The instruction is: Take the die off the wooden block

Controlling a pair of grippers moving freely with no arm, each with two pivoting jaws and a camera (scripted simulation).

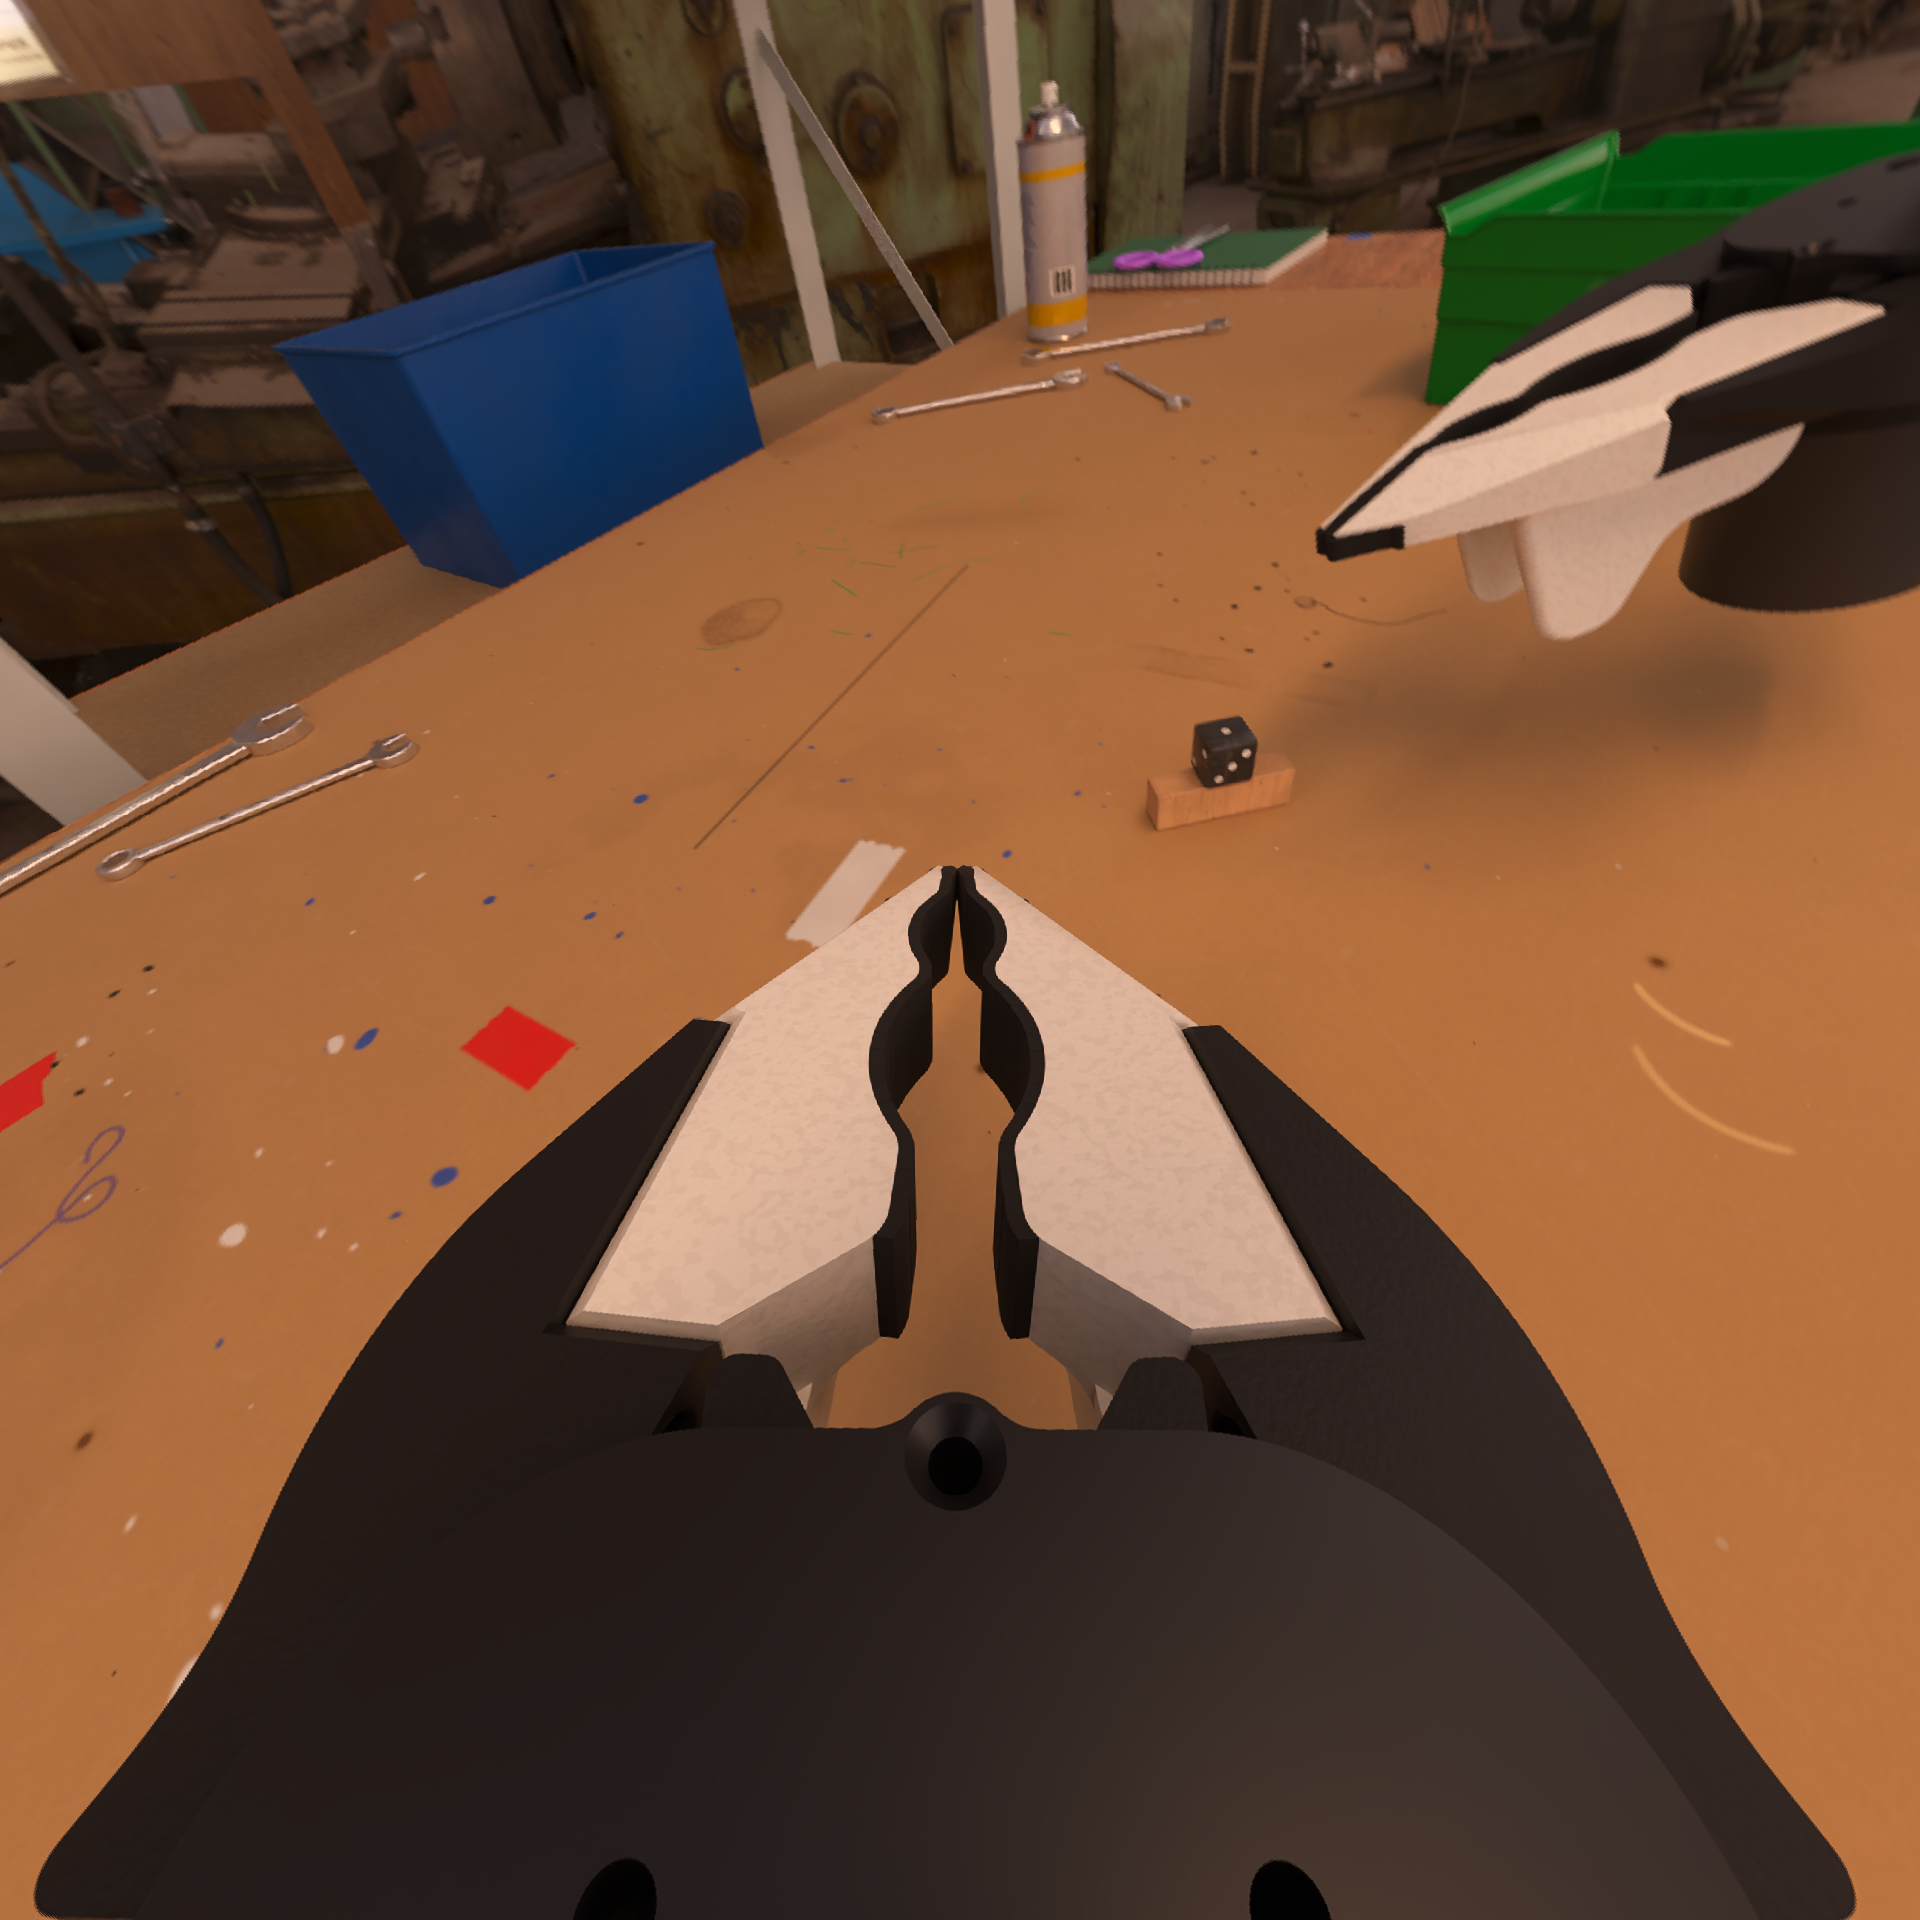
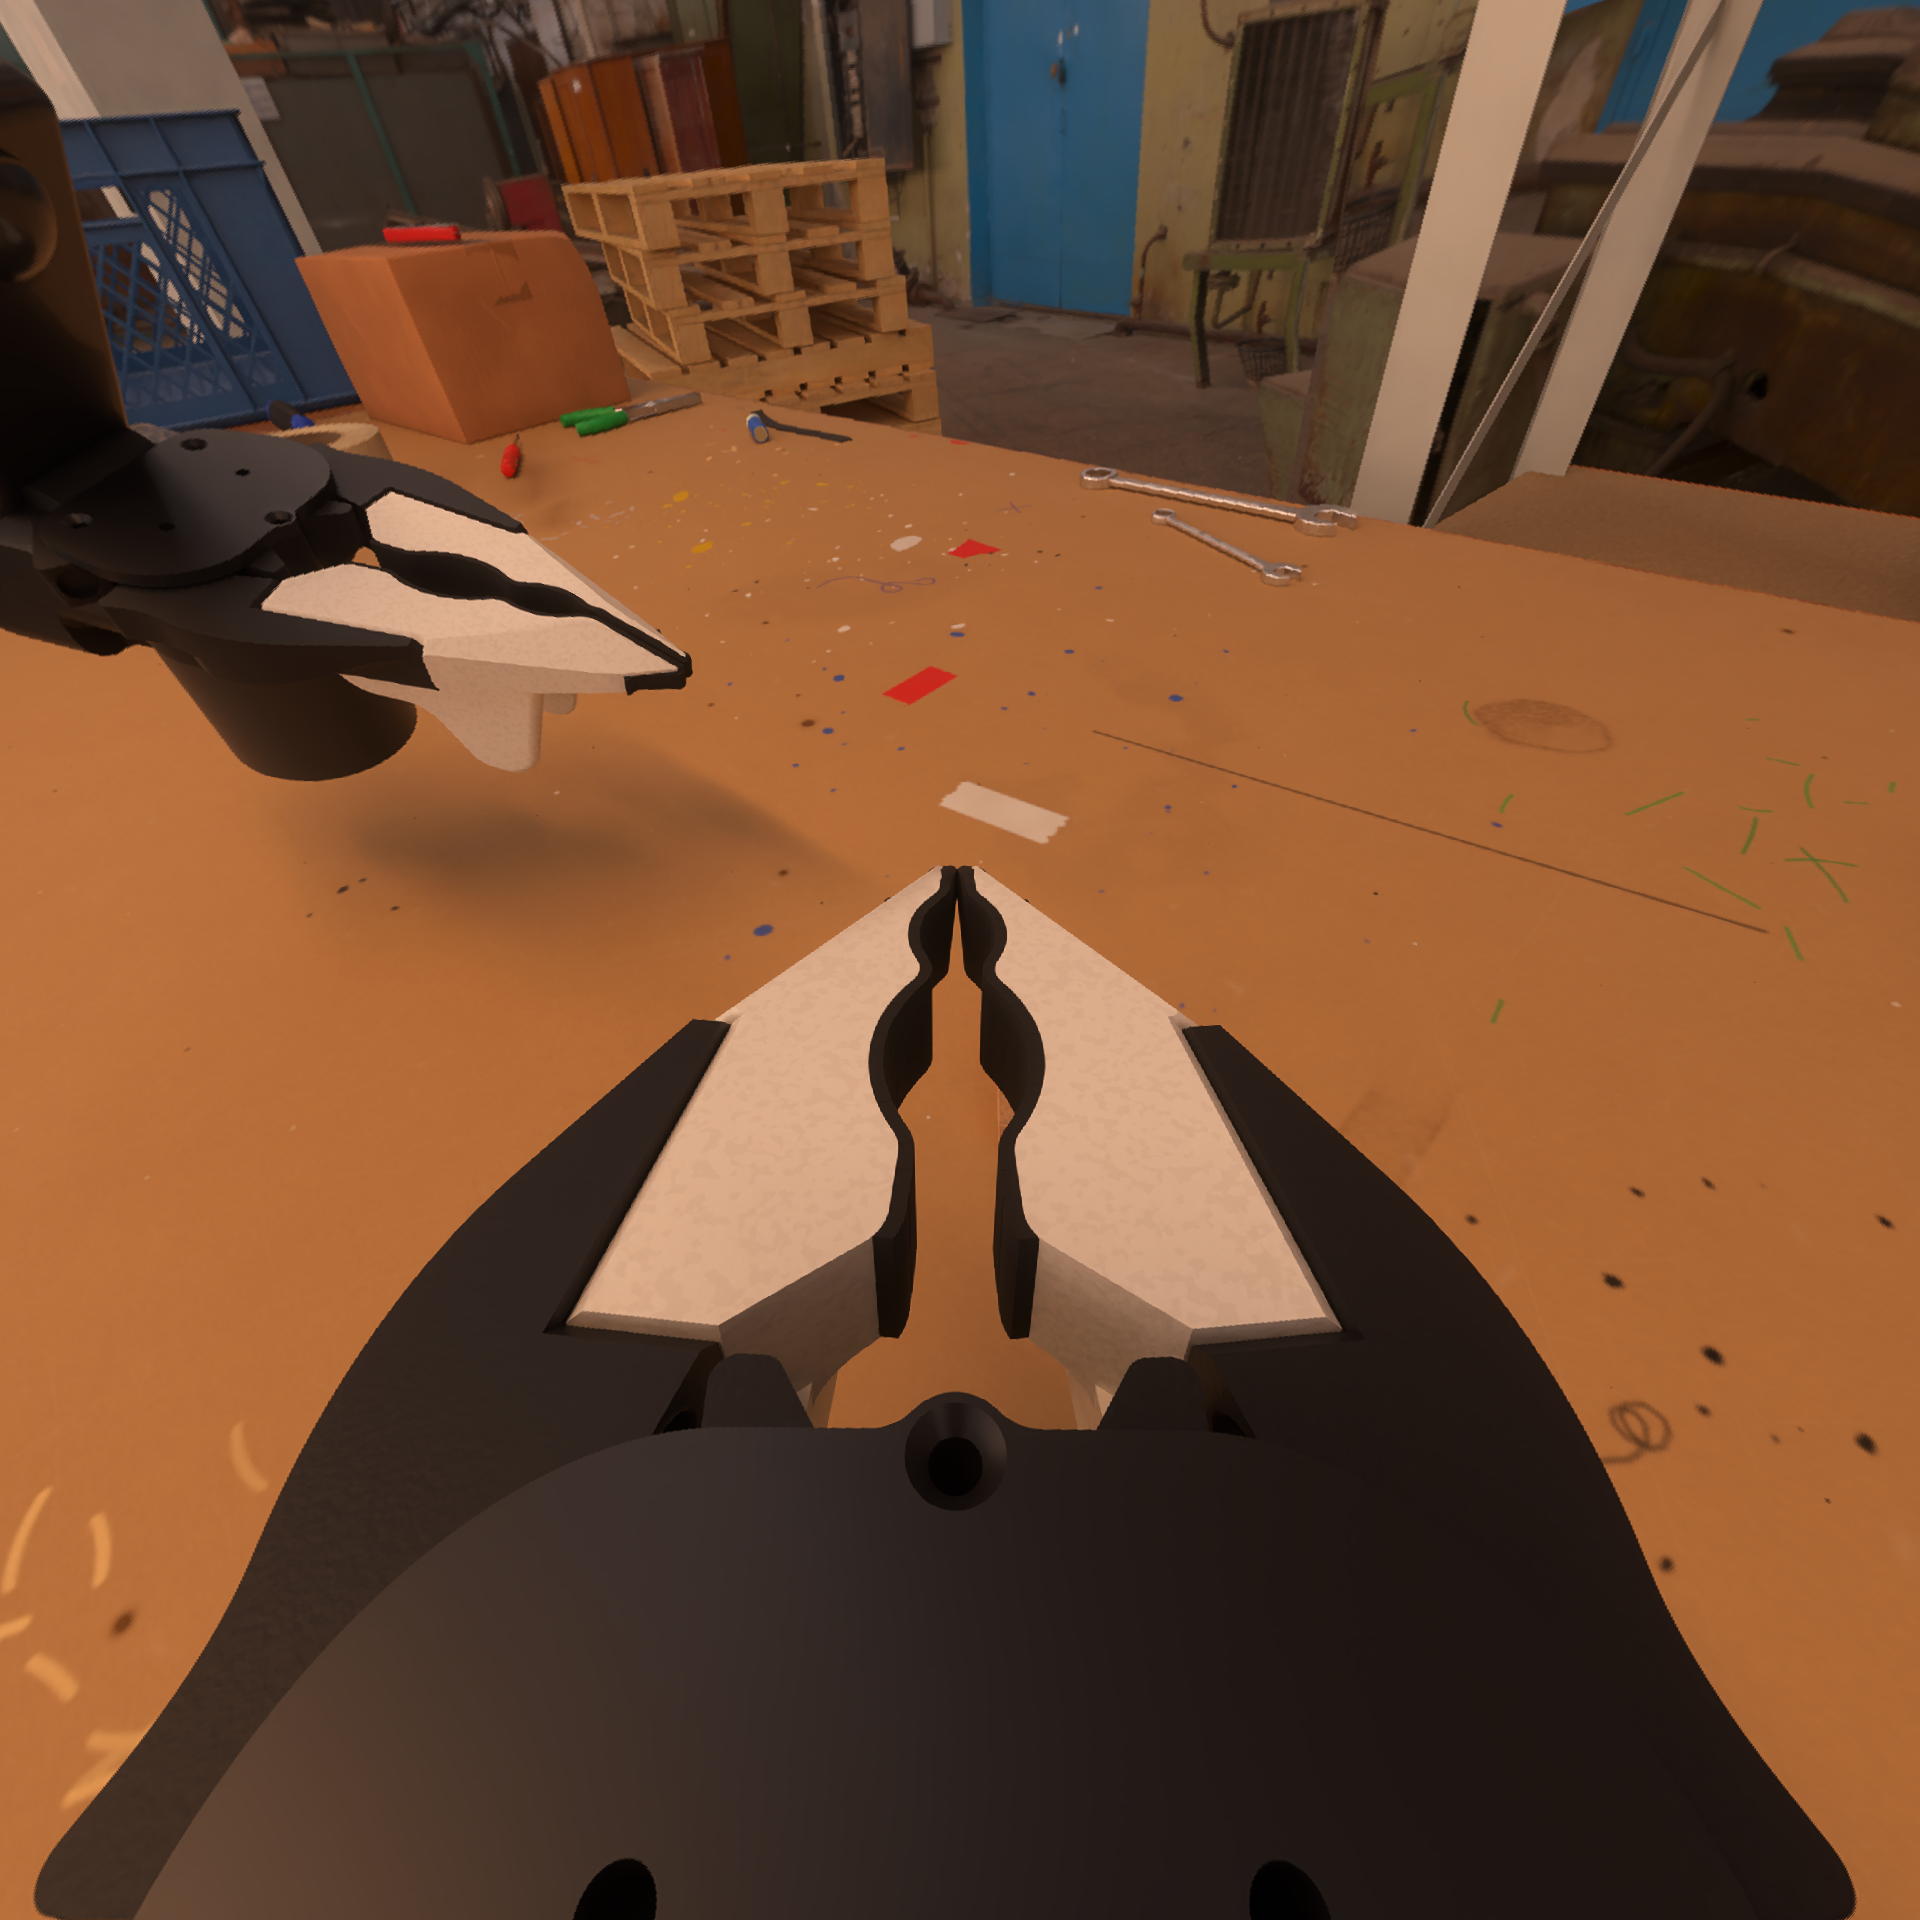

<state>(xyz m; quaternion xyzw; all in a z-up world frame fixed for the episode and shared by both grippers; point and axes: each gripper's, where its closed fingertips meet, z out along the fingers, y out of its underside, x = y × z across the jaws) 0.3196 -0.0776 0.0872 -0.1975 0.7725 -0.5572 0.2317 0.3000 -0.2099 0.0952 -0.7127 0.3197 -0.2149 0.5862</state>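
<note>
A small black die [image 1: 1223, 750] with white pips sits on top of a low wooden block [image 1: 1218, 796] on the brown workbench, ahead and to the right of my left gripper [image 1: 956, 871]. My left gripper is shut and empty, hovering above the bench. My right gripper [image 1: 1356, 540] shows in the left wrist view, shut and empty, above and beyond the die. In the right wrist view my right gripper [image 2: 956, 871] is shut with nothing in it; the die and block are hidden there. The left gripper [image 2: 660, 675] shows at left in that view.
A blue bin [image 1: 530, 405] stands at the bench's far left edge, a green bin [image 1: 1590, 239] at far right. A spray can [image 1: 1052, 218], wrenches [image 1: 977, 398] and a notebook lie at the back. More wrenches [image 1: 208, 790] lie left. A cardboard box [image 2: 457, 327] stands beyond.
</note>
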